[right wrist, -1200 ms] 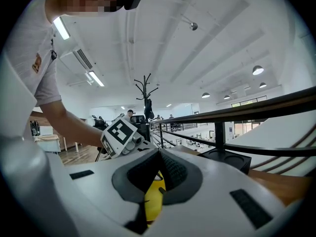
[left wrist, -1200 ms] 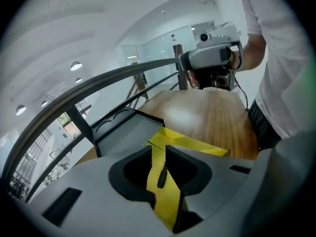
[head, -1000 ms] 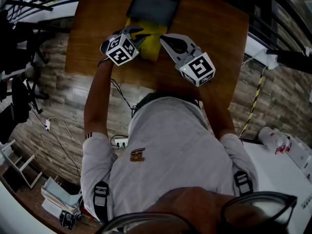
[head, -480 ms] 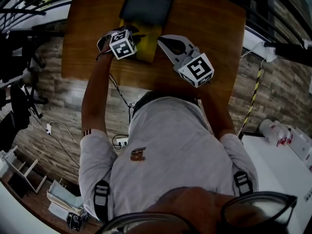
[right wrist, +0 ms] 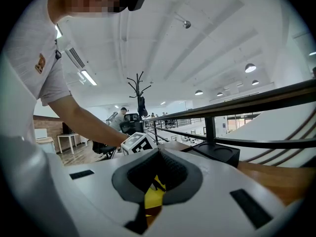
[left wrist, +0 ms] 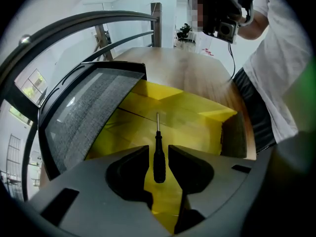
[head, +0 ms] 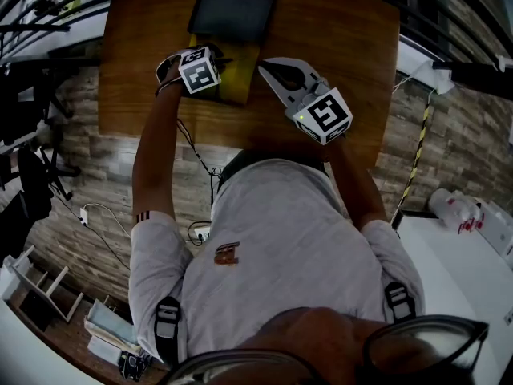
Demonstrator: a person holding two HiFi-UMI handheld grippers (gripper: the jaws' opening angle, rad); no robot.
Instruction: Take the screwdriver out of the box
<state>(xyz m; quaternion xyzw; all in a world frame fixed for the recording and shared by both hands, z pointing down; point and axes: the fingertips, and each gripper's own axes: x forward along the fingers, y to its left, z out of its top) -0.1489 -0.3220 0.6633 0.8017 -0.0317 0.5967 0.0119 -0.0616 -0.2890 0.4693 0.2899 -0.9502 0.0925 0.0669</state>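
The yellow box (left wrist: 202,120) lies open on the wooden table (head: 345,38), its dark grey lid (left wrist: 94,107) tipped back. A black-handled screwdriver (left wrist: 158,157) lies on the box floor, with its thin shaft pointing away from me. My left gripper (left wrist: 158,151) points steeply down into the box. Its jaws are closing, with the handle between them and a gap on each side. In the head view the left gripper (head: 210,64) sits over the box's (head: 240,79) left part. My right gripper (head: 266,62) hovers beside the box with its jaws together and nothing between them.
The table's near edge runs just below both grippers, and brick-pattern floor lies beyond it. A black round stand (right wrist: 215,154) sits on the table ahead of the right gripper, with a dark railing (right wrist: 256,100) behind it. Cables trail on the floor at left (head: 192,147).
The left gripper has dropped and tipped down into the yellow box, so its marker cube now faces up. The right gripper has stayed almost where it was.
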